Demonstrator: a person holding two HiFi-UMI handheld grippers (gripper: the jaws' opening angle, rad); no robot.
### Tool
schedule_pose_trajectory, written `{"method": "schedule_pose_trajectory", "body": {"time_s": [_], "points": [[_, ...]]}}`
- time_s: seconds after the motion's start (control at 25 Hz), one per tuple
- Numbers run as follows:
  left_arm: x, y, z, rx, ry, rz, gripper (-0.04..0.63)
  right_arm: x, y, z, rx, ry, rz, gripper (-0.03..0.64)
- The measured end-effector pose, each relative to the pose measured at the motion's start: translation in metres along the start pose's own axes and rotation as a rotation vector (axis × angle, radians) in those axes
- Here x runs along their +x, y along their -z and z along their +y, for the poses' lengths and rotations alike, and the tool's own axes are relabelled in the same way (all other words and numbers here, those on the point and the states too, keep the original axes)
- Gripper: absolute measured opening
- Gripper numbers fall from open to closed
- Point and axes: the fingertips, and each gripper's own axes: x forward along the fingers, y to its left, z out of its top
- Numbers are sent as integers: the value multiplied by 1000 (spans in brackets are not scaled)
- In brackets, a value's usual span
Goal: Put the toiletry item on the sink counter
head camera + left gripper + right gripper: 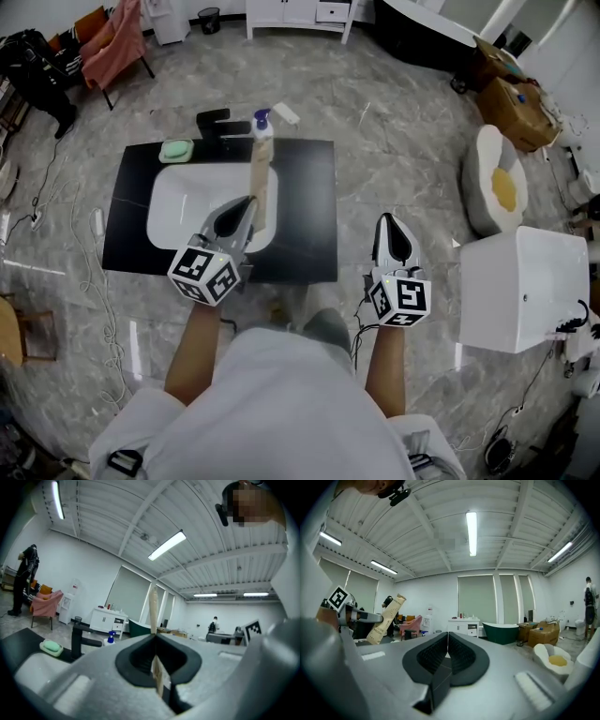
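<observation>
Carry step: left gripper [246,203] clenched on flat tan cardboard toiletry box [261,183], held upright above white sink basin [173,211], not yet set down

Right gripper [390,223] closed on nothing, beside black sink counter [309,202]

Next, likely: shift box sideways over bare counter, lower, release; avoid dropping into basin

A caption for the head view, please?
Left gripper holds a tan toiletry box over the sink; right gripper shut and empty.

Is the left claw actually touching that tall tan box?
Touching: in the left gripper view, the left gripper is shut on the tan box, no gap.
</observation>
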Motion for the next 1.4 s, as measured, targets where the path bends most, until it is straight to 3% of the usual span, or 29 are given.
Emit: {"method": "schedule_pose_trajectory", "body": {"time_s": [0.64, 1.4], "points": [[63, 25, 2, -20, -6, 52, 0, 46, 10, -45, 29, -13, -10, 5], [154, 92, 17, -69, -76, 208, 2, 119, 39, -102, 49, -91, 40, 4]]}}
